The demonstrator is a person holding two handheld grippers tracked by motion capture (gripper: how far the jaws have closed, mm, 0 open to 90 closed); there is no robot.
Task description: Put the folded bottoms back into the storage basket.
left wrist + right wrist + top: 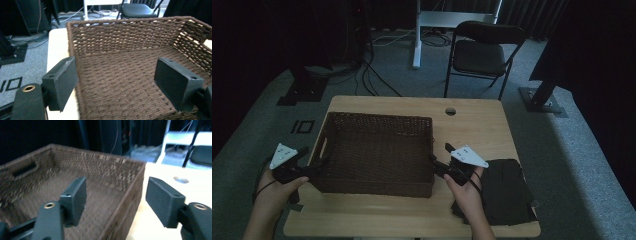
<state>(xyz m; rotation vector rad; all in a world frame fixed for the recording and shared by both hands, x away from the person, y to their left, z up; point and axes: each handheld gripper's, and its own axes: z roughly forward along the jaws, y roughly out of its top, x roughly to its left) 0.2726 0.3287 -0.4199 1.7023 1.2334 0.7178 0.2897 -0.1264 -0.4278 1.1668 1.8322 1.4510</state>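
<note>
A dark brown wicker basket (377, 117) stands empty on the wooden table (472, 125). My left gripper (319, 165) sits at the basket's left wall. In the left gripper view this gripper (117, 83) straddles the wall of the basket (125, 37), one pad outside and the other far inside, so it is open. My right gripper (434, 165) is at the right wall. In the right gripper view it (120, 202) stands open astride the rim of the basket (100, 162), with neither pad pressing on it.
A black folded cloth-like item (507, 190) lies on the table's near right corner, under my right hand. A round cable hole (450, 111) is at the far edge. A black chair (482, 50) and a white desk leg (417, 35) stand beyond the table.
</note>
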